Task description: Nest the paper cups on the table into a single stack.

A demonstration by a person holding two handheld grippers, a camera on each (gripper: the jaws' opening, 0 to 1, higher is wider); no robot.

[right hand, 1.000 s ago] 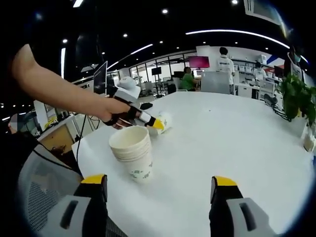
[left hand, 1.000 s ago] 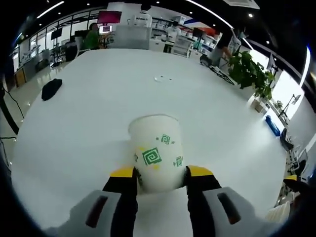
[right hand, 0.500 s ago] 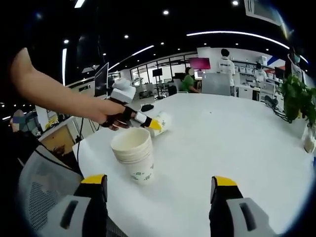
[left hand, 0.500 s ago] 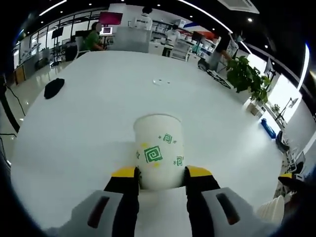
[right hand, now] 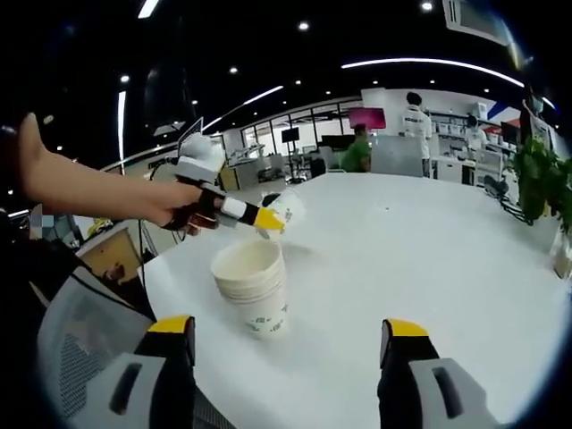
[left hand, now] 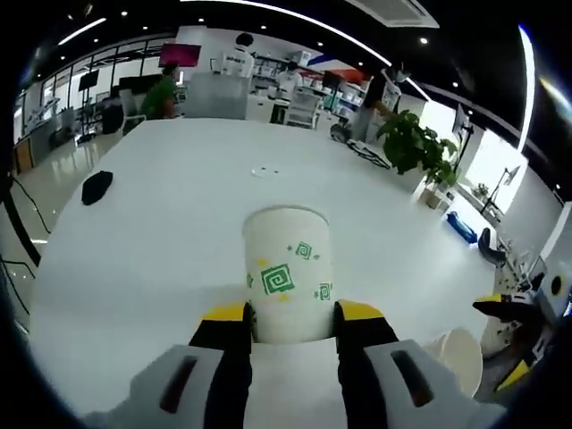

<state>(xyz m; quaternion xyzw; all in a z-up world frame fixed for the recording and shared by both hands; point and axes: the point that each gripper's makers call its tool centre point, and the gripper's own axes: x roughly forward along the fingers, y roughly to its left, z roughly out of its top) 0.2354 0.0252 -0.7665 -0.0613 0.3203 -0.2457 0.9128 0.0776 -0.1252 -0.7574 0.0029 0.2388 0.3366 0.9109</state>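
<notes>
Left gripper [left hand: 290, 317] pinches a paper cup [left hand: 286, 273], held above the white table [left hand: 161, 232]
Right gripper [right hand: 290, 344] jaws spread wide, holding nothing; cup stack [right hand: 253, 286] stands upright near the table's left edge

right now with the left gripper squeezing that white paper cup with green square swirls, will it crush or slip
The white paper cup with green swirls is probably thin-walled, so a hard squeeze by the left gripper could dent it. It looks empty and light, so it likely lifts easily. Its smooth tapered side might slide in the jaws. Once set on the stack of white paper cups, it should sit steadier.
</notes>
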